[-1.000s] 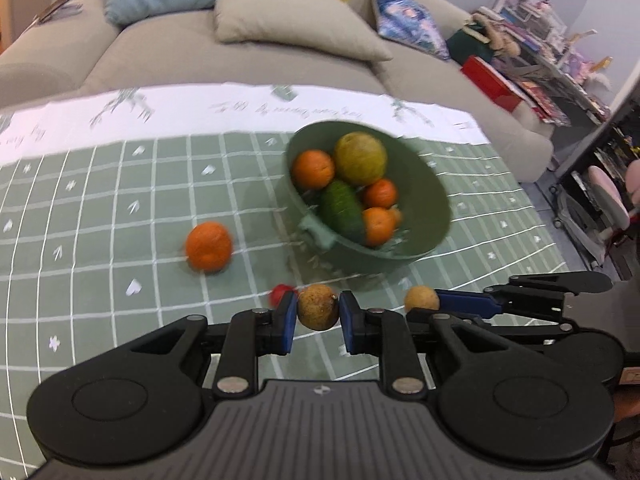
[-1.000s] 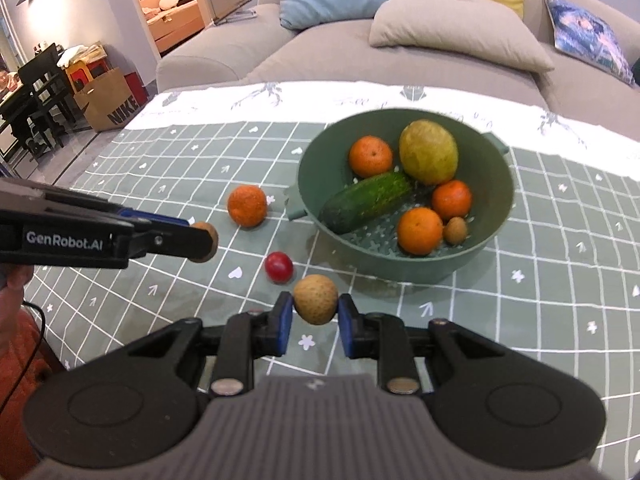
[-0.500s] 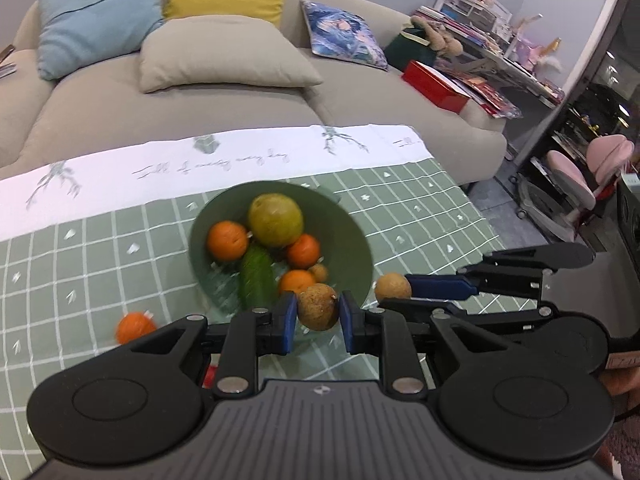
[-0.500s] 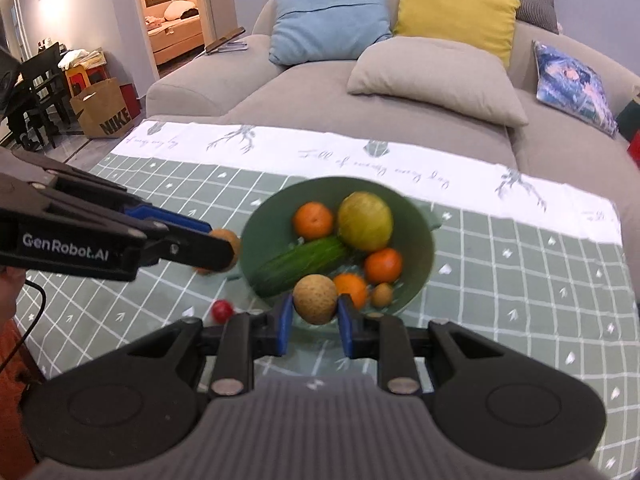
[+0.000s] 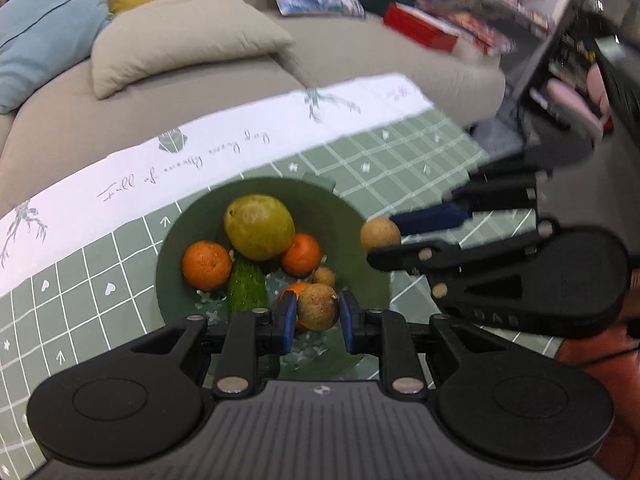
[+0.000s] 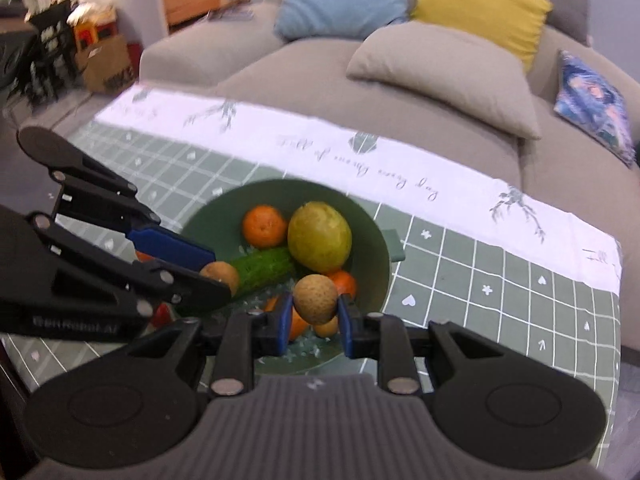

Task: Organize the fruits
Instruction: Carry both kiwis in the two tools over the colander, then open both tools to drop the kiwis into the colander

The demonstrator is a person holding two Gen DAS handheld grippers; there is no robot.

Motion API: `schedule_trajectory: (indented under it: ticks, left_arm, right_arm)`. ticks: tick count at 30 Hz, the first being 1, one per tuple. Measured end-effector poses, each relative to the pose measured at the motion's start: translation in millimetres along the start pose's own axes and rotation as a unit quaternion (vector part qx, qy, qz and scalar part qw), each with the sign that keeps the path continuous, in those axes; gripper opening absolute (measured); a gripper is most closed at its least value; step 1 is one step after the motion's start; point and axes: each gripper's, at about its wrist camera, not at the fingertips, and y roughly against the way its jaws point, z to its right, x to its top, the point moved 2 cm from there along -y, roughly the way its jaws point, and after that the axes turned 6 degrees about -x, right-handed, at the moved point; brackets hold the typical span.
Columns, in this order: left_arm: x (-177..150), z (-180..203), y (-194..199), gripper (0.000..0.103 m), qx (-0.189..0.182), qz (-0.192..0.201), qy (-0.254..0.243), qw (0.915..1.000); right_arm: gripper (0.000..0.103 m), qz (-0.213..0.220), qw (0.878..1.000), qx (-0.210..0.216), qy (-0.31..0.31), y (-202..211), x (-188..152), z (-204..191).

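A green bowl (image 5: 176,240) (image 6: 372,240) on the checked tablecloth holds a pear (image 5: 258,226) (image 6: 320,236), oranges (image 5: 206,266) (image 6: 264,226), a cucumber (image 5: 246,288) (image 6: 264,266) and a small brown fruit (image 5: 324,276). My left gripper (image 5: 318,316) is shut on a small brown round fruit (image 5: 317,306) above the bowl's near rim; it shows from the side in the right wrist view (image 6: 218,272). My right gripper (image 6: 314,316) is shut on a similar tan fruit (image 6: 315,298) above the bowl; in the left wrist view it (image 5: 380,234) hangs over the bowl's right rim.
A small red fruit (image 6: 162,314) lies on the cloth left of the bowl, mostly hidden behind the left gripper. A grey sofa (image 6: 320,80) with cushions runs along the table's far edge. The table's right edge (image 6: 618,320) is close to the bowl.
Both grippers have risen and moved forward over the bowl, each still holding its small fruit. The loose orange on the cloth has dropped out of view.
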Motion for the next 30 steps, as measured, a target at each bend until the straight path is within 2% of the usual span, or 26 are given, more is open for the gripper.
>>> schedule_trajectory:
  ticks: [9, 16, 23, 30]
  left_arm:
    - [-7, -2, -40, 0.025, -0.006, -0.072, -0.047, 0.9963]
    - [-4, -11, -59, 0.025, -0.037, -0.107, -0.028, 0.9932]
    - [-5, -12, -69, 0.025, -0.039, -0.121, -0.033, 0.9914]
    - [-8, -13, -66, 0.027, -0.036, -0.110, -0.028, 0.9929]
  right_arm:
    - [0.020, -0.081, 0.993, 0.048, 0.068, -55, 2, -2]
    - [0.020, -0.148, 0.978, 0.083, 0.125, -84, 9, -11]
    - [0.020, -0.183, 0.966, 0.090, 0.158, -98, 12, -14]
    - [0.020, -0.193, 0.964, 0.091, 0.160, -107, 11, -15]
